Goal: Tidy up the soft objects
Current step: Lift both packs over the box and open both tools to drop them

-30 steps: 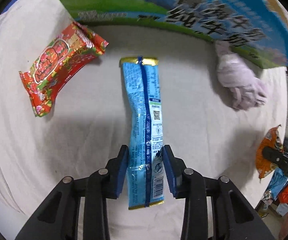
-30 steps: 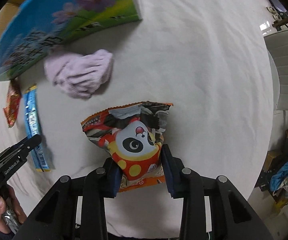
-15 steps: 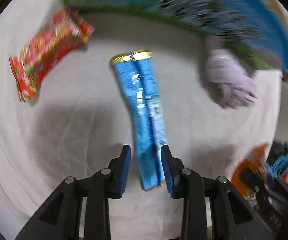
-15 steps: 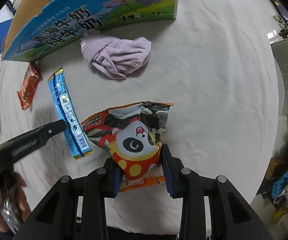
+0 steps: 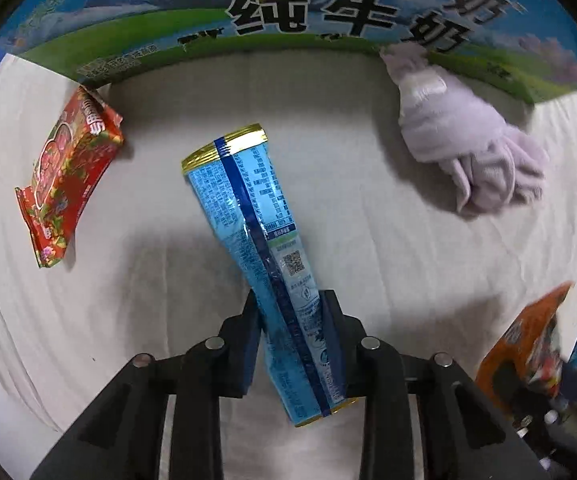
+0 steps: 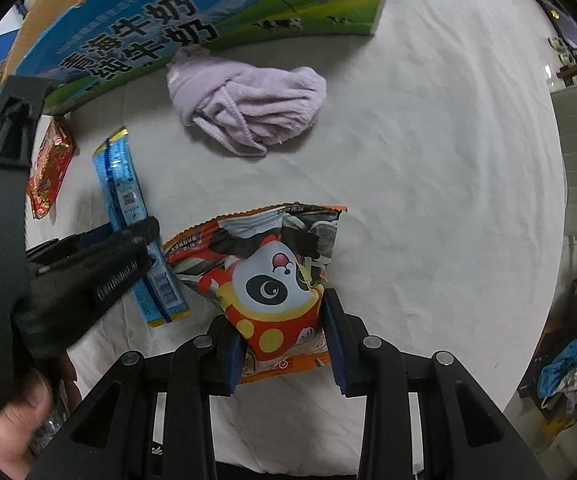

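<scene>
Both claws clamped on snack packets

Left gripper (image 5: 293, 334) pinches blue packet (image 5: 262, 236); right gripper (image 6: 284, 336) pinches panda bag (image 6: 272, 276), bottom edge hidden; lilac towel (image 6: 248, 100) and milk carton box (image 6: 192, 12) lie ahead.

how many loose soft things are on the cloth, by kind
snack packets: 3 - blue packet, red packet, panda packet
cloth items: 1 - lilac towel
total: 4

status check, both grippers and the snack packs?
Left gripper shut on blue packet. Right gripper shut on panda bag. Red packet and purple towel lie loose on cloth by the carton. Nothing blocking.
</scene>
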`<state>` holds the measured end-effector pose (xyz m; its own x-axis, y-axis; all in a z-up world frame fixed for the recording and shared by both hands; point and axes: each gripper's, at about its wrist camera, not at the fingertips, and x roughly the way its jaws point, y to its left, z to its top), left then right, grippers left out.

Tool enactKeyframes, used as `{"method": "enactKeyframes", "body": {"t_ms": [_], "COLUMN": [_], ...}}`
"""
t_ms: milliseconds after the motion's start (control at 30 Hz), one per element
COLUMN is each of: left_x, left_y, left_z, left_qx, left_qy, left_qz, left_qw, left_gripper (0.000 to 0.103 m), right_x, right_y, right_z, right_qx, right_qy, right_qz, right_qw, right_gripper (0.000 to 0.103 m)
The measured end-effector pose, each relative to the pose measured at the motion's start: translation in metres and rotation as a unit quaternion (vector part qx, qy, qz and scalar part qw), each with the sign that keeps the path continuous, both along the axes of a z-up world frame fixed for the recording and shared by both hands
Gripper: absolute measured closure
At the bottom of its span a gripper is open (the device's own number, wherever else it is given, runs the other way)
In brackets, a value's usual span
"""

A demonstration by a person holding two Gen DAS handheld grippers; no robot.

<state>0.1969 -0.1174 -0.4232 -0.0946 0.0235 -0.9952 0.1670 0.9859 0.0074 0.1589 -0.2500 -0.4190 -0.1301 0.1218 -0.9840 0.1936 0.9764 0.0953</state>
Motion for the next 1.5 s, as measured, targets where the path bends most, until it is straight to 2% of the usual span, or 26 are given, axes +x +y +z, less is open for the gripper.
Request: {"method": "enactKeyframes", "body": {"t_ms": [133,233,400,567,767,800,933,1033,1133,1233,1367,1500], "left_x": [-0.034,-0.050,-0.052,-0.054,-0.030,-0.007,0.017,0.042,0.074,0.106,0.154,0.192], "left_y": [0.020,0.029,0.036,0.034,0.037,0.028,0.029,0.026,0.026,0.027,0.024,0.025], "left_z": [0.006,0.022,0.050,0.094,0.183,0.188,0.241,0.262,0.273,0.271,0.252,0.235], "left_qx": [-0.002,-0.013,-0.034,-0.049,-0.086,-0.092,-0.115,-0.127,-0.128,-0.119,-0.109,-0.089], "left_qy": [-0.015,-0.027,-0.047,-0.084,-0.139,-0.147,-0.189,-0.212,-0.226,-0.231,-0.211,-0.193], "left_qz": [-0.009,-0.009,-0.003,-0.013,-0.032,-0.034,-0.045,-0.051,-0.059,-0.070,-0.082,-0.090], "left_qw": [0.9998,0.9995,0.9983,0.9952,0.9861,0.9842,0.9742,0.9676,0.9639,0.9631,0.9680,0.9730], "left_gripper": [0.080,0.080,0.080,0.080,0.080,0.080,0.080,0.080,0.080,0.080,0.080,0.080], "right_x": [-0.003,-0.006,-0.011,-0.013,-0.007,-0.004,0.013,0.034,0.060,0.088,0.123,0.161], "right_y": [0.003,0.004,0.006,0.008,0.012,0.012,0.009,0.006,0.003,-0.001,-0.005,-0.009], "right_z": [0.010,0.015,0.025,0.042,0.095,0.110,0.152,0.178,0.194,0.198,0.189,0.168], "right_qx": [-0.007,-0.011,-0.007,0.006,0.020,0.025,0.035,0.038,0.025,0.016,-0.001,-0.017], "right_qy": [-0.011,-0.017,-0.025,-0.035,-0.083,-0.096,-0.131,-0.156,-0.172,-0.175,-0.172,-0.154], "right_qz": [0.008,0.012,0.015,0.016,0.031,0.035,0.042,0.045,0.047,0.044,0.036,0.030], "right_qw": [1.000,1.000,1.000,0.999,0.996,0.995,0.990,0.986,0.984,0.983,0.985,0.988], "right_gripper": [0.066,0.066,0.066,0.067,0.067,0.067,0.067,0.067,0.067,0.067,0.067,0.067]}}
